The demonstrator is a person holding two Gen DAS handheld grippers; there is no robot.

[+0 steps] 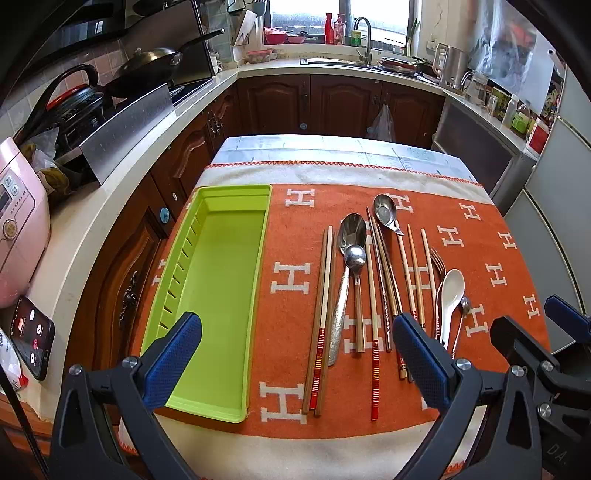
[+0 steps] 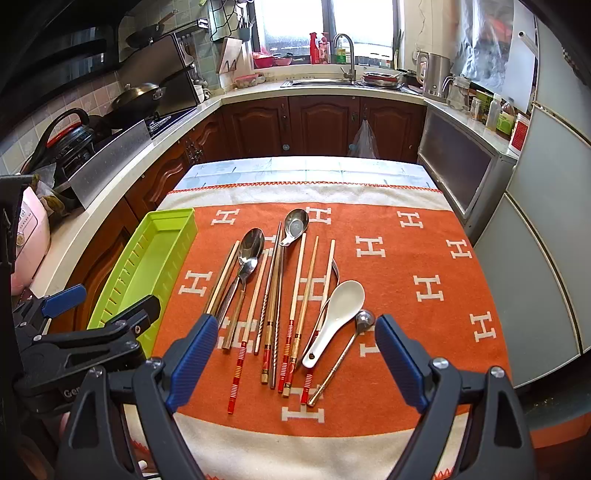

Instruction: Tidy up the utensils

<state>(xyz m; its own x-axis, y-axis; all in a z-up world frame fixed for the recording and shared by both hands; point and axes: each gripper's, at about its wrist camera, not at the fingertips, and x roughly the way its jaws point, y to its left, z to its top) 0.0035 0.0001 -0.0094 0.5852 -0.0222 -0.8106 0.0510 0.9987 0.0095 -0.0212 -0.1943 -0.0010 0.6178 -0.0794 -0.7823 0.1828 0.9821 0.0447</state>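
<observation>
daylight from window [image 1: 340, 16] (blown out) | sharp centre | fisheye-bent, dark corners

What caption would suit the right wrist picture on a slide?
Open right gripper hovers above chopsticks and spoons on an orange cloth, green tray empty.

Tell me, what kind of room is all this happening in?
A home kitchen, by the look of it. A sink with a tall faucet sits under the window, a wok rests on the stove, and an electric kettle stands on the counter above dark wooden cabinets.
</observation>
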